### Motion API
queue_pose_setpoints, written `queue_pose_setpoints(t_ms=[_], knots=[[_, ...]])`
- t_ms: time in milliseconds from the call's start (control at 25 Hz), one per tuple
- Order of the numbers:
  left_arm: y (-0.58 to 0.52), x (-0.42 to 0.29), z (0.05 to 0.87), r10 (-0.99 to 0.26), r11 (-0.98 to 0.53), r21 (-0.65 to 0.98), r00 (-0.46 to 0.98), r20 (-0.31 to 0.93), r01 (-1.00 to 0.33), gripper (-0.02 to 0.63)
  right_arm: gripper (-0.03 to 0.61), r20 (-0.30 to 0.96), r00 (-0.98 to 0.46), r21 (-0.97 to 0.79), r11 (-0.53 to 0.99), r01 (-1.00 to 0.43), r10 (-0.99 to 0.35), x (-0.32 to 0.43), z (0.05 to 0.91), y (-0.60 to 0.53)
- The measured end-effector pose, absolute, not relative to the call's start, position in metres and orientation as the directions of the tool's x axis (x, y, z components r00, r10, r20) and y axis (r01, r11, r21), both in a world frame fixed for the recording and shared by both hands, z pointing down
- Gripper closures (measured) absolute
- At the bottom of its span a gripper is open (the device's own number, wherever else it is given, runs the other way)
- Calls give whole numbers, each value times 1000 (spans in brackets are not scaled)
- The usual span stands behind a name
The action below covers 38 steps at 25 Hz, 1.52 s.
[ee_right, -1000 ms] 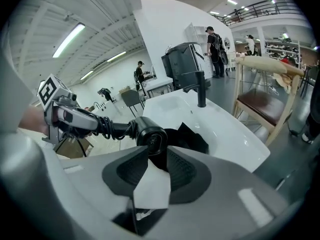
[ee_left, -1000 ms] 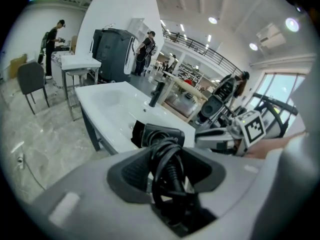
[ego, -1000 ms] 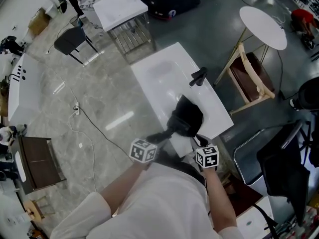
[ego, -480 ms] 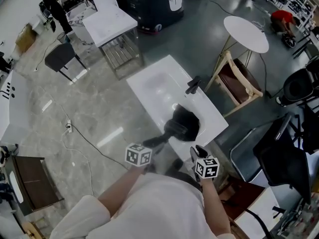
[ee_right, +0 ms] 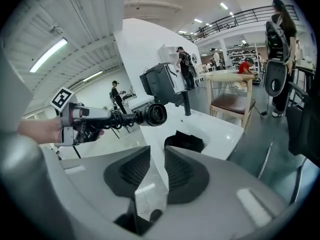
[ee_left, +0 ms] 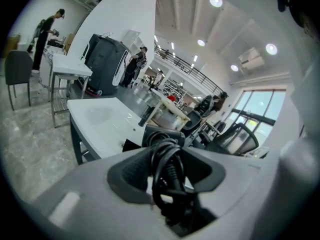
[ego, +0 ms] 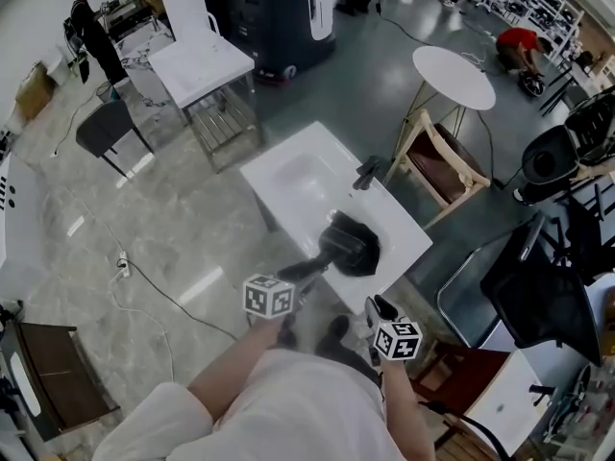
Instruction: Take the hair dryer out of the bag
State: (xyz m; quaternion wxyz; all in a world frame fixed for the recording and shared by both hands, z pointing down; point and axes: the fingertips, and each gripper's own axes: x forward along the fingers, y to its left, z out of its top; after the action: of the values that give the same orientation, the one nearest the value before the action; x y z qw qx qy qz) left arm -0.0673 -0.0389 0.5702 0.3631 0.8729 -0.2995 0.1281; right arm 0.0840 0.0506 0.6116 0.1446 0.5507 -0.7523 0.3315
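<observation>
Hair dryer point(ee_right: 151, 114), handle clamped in left gripper point(ee_left: 167, 176), points lengthwise toward bag point(ego: 356, 248) at counter's point(ego: 298, 176) near edge, seemingly clear; right gripper's point(ee_right: 152, 171) jaws, just closing, empty.

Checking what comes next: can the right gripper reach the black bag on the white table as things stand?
Probably yes. The bag lies unobstructed ahead of the right gripper, whose jaws, just closing, stand apart and empty; the left gripper holds the hair dryer lifted aside.

Black hair dryer point(ee_right: 152, 114), cord-wrapped, level, outside slumped black bag point(ee_right: 185, 142)
</observation>
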Motion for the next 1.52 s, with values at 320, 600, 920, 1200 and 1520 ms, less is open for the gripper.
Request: queue_pose_setpoints(t_ms=[320,600,920,1200,1520], knots=[[-30,-85,548,-400,-602,566,826,397,-563,425,502,501,-273,-366,85,-927,-821,72,576,70],[-21,-96,535,-389,-617,580,847,362,-531,425,574,464,-236,-376,52,-925,-854,67,557,97],[0,-105,527,-390,-620,585,853,348,-522,425,574,429,-208,-367,41,-929,-879,74,545,117],[8,-99,517,-425,-584,622,850,312,-521,425,574,385,-196,-356,51,-933,-902,90,528,116],[14,-89,515,-467,-560,632,834,294,-536,425,574,393,-246,-352,103,-931,-886,111,526,121]])
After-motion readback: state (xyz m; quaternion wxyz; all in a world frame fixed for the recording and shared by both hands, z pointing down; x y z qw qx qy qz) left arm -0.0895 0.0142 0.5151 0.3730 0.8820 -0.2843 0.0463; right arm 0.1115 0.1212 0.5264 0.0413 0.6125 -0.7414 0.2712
